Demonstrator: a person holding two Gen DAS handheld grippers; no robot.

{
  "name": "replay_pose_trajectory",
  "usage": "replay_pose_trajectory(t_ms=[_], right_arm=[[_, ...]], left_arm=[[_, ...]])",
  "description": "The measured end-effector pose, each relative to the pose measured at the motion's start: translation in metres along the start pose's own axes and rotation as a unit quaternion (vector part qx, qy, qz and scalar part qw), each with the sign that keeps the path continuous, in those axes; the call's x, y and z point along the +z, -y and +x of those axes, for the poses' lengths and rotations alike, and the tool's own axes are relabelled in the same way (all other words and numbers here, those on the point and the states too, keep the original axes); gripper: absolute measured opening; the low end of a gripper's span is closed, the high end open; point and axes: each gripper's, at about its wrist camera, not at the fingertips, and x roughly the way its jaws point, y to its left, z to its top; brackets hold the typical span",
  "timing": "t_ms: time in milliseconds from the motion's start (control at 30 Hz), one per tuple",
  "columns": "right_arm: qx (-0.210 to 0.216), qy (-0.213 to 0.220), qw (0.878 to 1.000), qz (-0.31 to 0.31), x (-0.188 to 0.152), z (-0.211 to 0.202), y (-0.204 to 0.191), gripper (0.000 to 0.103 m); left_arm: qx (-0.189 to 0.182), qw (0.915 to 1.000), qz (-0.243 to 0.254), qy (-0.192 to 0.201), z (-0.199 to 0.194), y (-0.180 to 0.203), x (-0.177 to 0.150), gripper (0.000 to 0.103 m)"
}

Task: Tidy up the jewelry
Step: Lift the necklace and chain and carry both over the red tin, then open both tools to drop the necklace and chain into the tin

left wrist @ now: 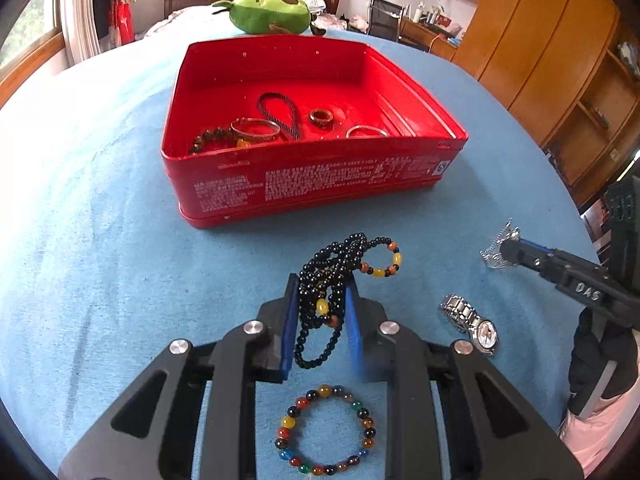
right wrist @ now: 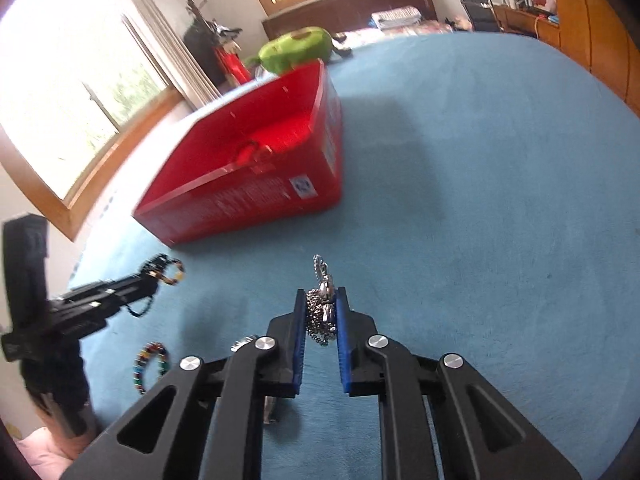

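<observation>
1. The left gripper (left wrist: 322, 312) is pinching a black bead necklace (left wrist: 336, 276) between nearly closed pads, just short of the red tin (left wrist: 304, 188).
2. The right gripper (right wrist: 321, 312) is clamping a silver chain (right wrist: 320, 312) over open blue cloth (right wrist: 480, 200), the tin's near rim lying ahead-left.

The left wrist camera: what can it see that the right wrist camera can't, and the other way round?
Only the left wrist view shows the jewelry lying inside the red tin, such as the dark cord loop and silver bangle, plus the whole wristwatch. Only the right wrist view shows the large bright window and the bare blue cover right of the tin. Both show the tin, the green plush toy, the multicolored bead bracelet, the left tool shut on the black bead necklace, and the right tool shut on the silver chain.
</observation>
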Motion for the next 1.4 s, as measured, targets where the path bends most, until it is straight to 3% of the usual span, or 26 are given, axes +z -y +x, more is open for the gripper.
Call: replay_pose_trajectory(t_ms=[367,567,867,1133,1300,1333,1367,1400], right_arm=[[0.069,0.052,0.996,-0.031,0.047,-0.047,-0.035,0.014],[0.08,0.055,0.994,-0.043,0.097,-0.034,-0.06,0.013],[0.063,0.033,0.997,-0.038,0.152,0.041,-0.076,0.013],[0.033,-0.009,0.999,-0.033,0.166,0.103,-0.067,0.013],[0.019,-0.015,0.999,-0.037,0.167,0.119,-0.063,0.014],[0.016,-0.009,0.999,-0.039,0.168,0.117,-0.063,0.018],[0.012,-0.002,0.999,-0.04,0.169,0.115,-0.063,0.03],[0.012,0.003,0.999,-0.042,0.169,0.112,-0.063,0.034]], left_arm=[[-0.009,0.9986,0.011,0.051,-0.049,0.008,0.025,0.02],[0.003,0.9966,0.006,0.083,-0.062,0.009,0.063,0.02],[0.035,0.9953,-0.034,0.084,-0.017,-0.014,0.119,0.02],[0.055,0.9962,-0.048,0.047,0.037,-0.034,0.147,0.02],[0.059,0.9967,-0.049,0.025,0.062,-0.041,0.155,0.022],[0.058,0.9967,-0.053,0.022,0.065,-0.043,0.156,0.024],[0.055,0.9967,-0.056,0.021,0.065,-0.044,0.155,0.025],[0.056,0.9964,-0.06,0.024,0.064,-0.046,0.155,0.033]])
